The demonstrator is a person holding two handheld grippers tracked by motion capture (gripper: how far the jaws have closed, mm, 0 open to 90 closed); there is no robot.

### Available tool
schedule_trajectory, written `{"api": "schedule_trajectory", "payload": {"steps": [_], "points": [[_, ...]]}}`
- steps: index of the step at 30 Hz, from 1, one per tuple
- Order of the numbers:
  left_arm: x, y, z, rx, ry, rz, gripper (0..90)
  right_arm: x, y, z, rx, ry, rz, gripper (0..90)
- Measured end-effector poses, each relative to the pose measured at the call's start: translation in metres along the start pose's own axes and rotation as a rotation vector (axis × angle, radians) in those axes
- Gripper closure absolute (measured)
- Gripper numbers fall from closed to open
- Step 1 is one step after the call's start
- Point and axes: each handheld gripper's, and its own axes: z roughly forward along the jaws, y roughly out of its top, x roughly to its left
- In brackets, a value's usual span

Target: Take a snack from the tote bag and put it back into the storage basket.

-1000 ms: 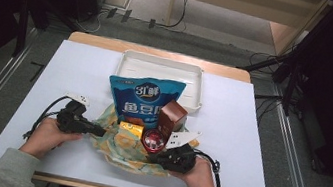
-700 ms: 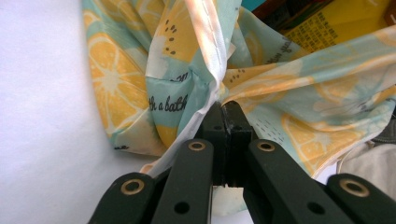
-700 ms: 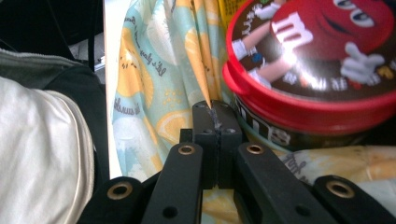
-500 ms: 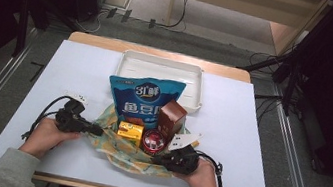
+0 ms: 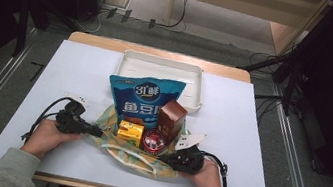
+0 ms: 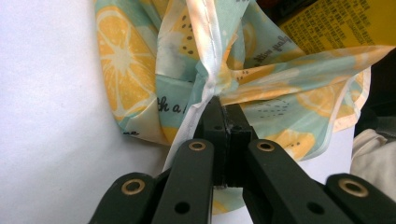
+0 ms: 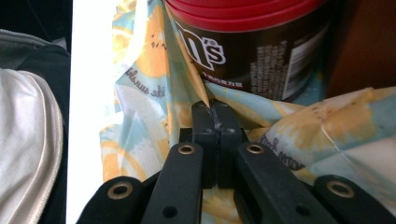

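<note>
Both grippers [image 5: 97, 132] [image 5: 164, 160] pinch crinkled lemon-print bag [image 5: 136, 159] edges

Grey-green sleeves [image 5: 5, 169], black grippers [image 5: 76, 124] with brass-ringed jaw screws, trailing black cables, white tags.

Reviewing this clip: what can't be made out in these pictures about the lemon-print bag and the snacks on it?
- Lemon-print plastic bag: its opening, high view, folds hide it.
- Red-lidded brown can: top cut off, right gripper view.
- Yellow carton: cut off by the edge, left gripper view.
- Blue snack pouch: small print unreadable, high view.
</note>
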Motion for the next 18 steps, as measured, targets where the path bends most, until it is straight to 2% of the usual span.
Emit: {"api": "schedule_trajectory", "payload": {"steps": [4, 6, 13, 16, 17, 18], "points": [[-0.002, -0.001, 0.0, 0.011, -0.003, 0.012, 90.0, -0.001, -0.002, -0.004, 0.003, -0.009, 0.009, 90.0], [-0.006, -0.002, 0.002, 0.021, -0.009, 0.031, 90.0, -0.002, -0.005, -0.008, 0.011, -0.021, 0.014, 90.0], [-0.006, -0.002, 0.002, 0.025, -0.011, 0.041, 90.0, -0.003, -0.008, -0.014, 0.024, -0.025, 0.041, 90.0], [-0.006, -0.002, 0.002, 0.02, -0.01, 0.048, 90.0, -0.004, -0.009, -0.015, 0.02, -0.024, 0.041, 90.0], [-0.008, -0.003, 0.003, 0.02, -0.005, 0.069, 90.0, -0.004, -0.009, -0.016, 0.023, -0.023, 0.039, 90.0], [-0.008, -0.004, 0.003, 0.018, -0.019, 0.064, 90.0, -0.004, -0.01, -0.017, 0.023, -0.028, 0.032, 90.0]]}}
